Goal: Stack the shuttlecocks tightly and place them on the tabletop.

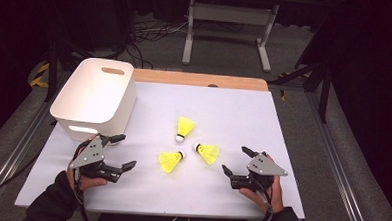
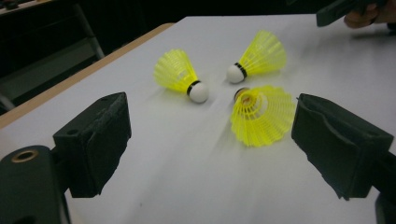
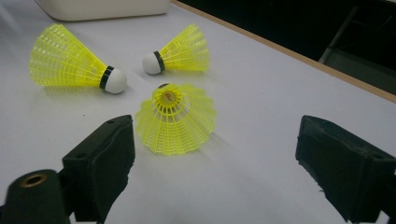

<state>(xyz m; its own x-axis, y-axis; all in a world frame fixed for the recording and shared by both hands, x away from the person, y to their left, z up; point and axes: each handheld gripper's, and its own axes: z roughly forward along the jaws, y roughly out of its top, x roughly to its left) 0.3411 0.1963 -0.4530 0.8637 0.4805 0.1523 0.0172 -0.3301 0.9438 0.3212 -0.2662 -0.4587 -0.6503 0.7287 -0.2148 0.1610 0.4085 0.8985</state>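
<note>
Setting: lab recording bay
Evidence: dark drapes, loose floor cables and grey frame behind the white counter

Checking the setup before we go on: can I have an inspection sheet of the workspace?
Surface: white table with a wooden far edge, clean.
Job's things: three yellow shuttlecocks lie on their sides mid-table, close but apart; none is held.
Bin: white bin at the far left corner, nothing seen inside.
Clutter: nothing seen.
Grippers: left claw and right claw rest low, jaws open, each facing the shuttlecocks, touching none.
Cables: one trails from the right claw off the near edge; more lie on the floor behind the table.
Surroundings: dark room, grey frame beyond the table.
</note>
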